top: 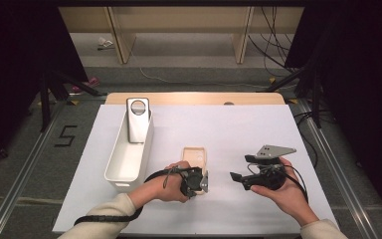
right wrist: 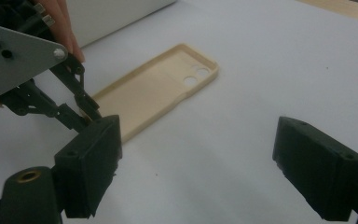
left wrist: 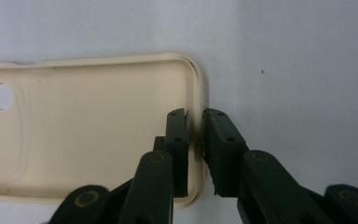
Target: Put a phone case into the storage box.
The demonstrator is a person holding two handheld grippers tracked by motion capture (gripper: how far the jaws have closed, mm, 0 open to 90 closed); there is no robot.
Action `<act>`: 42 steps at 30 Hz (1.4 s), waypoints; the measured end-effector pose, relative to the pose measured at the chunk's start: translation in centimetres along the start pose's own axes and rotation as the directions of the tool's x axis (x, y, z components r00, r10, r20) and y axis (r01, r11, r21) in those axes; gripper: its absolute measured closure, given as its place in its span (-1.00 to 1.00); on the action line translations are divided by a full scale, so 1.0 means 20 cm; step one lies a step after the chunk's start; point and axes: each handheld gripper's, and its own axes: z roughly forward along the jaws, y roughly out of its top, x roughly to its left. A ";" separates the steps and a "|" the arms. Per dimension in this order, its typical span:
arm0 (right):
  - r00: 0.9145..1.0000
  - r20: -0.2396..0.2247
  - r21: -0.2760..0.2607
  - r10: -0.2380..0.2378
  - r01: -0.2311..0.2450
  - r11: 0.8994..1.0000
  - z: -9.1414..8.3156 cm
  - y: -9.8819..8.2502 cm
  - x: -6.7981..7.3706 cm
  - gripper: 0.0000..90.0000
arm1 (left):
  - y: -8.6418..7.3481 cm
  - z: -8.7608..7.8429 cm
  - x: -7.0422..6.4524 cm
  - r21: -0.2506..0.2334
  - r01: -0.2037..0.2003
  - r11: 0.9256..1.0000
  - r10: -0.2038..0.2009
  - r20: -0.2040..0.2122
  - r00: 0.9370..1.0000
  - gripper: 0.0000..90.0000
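The left tongs (left wrist: 195,126) pinch the end wall of a cream phone case (left wrist: 88,126) lying on the white worktop (top: 238,129). The right tongs (right wrist: 198,172) hover nearby, spread wide and empty.

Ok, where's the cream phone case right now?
In the high view the cream phone case lies flat near the table's middle, right of the white bin, its near rim pinched by the left gripper.
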 end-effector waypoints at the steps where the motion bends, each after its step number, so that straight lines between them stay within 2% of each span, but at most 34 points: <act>1: 1.000 0.000 0.001 0.000 0.000 1.000 0.00 0.00 0.00 -0.64 | 0.00 0.00 0.00 0.000 -0.001 1.000 0.001 -0.001 1.000 0.75; 9: 1.000 0.000 0.001 -0.001 0.001 1.000 0.00 0.00 0.00 -0.64 | 0.00 0.00 -0.01 -0.009 -0.007 1.000 0.007 -0.006 1.000 0.83; 17: 1.000 0.001 0.002 0.000 0.000 1.000 0.00 0.00 0.00 -0.63 | -0.01 0.00 -0.02 -0.016 0.013 1.000 -0.013 -0.002 1.000 0.90; 26: 1.000 0.009 0.008 0.004 -0.004 1.000 0.00 0.00 0.00 -0.63 | -0.01 -0.01 -0.04 -0.026 -0.006 1.000 0.006 -0.022 1.000 0.93; 27: 1.000 0.012 0.009 0.005 -0.005 1.000 0.00 0.00 0.00 -0.64 | -0.01 -0.01 -0.05 -0.030 0.002 1.000 -0.003 -0.016 1.000 0.93; 32: 0.999 0.029 0.027 0.019 -0.020 0.999 0.01 0.00 -0.01 -0.64 | -0.02 -0.01 -0.09 -0.057 -0.011 0.998 0.009 -0.034 0.999 0.94; 33: 0.999 0.030 0.032 0.024 -0.025 0.999 0.02 0.00 -0.01 -0.63 | -0.02 -0.02 -0.09 -0.058 -0.033 0.998 0.031 -0.049 0.998 0.94; 37: 0.999 0.027 0.041 0.046 -0.047 0.998 0.04 0.00 -0.01 -0.62 | -0.03 -0.03 -0.12 -0.088 -0.007 0.996 0.002 -0.061 0.998 0.94; 38: 0.998 0.027 0.041 0.054 -0.055 0.998 0.05 0.01 -0.01 -0.62 | -0.03 -0.04 -0.12 -0.093 -0.019 0.996 0.013 -0.071 0.997 0.94; 42: 0.997 0.016 0.046 0.073 -0.073 0.996 0.10 0.03 0.00 -0.58 | -0.02 -0.06 -0.14 -0.104 -0.013 0.994 0.006 -0.074 0.997 0.94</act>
